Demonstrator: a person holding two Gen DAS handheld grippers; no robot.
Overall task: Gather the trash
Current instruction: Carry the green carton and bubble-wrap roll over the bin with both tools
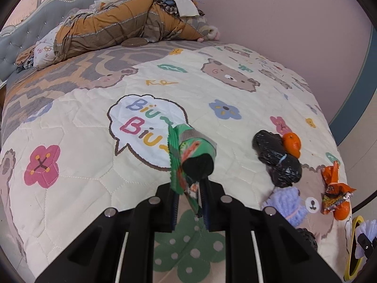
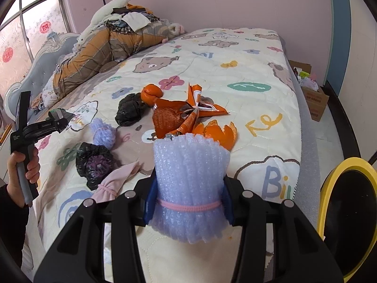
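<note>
Left tongs (image 1: 189,202) gripping green wrapper (image 1: 186,151) above bed (image 1: 82,165). Right tongs (image 2: 188,202) clamping purple foam (image 2: 188,179) near yellow bin (image 2: 329,188).

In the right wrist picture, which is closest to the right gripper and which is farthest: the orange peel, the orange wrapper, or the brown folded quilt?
From the right gripper, which holds a purple foam bundle:
1. Orange peel, just ahead, slightly right.
2. Orange wrapper, behind the peel, mid-bed.
3. Brown folded quilt, far left by the headboard.
</note>
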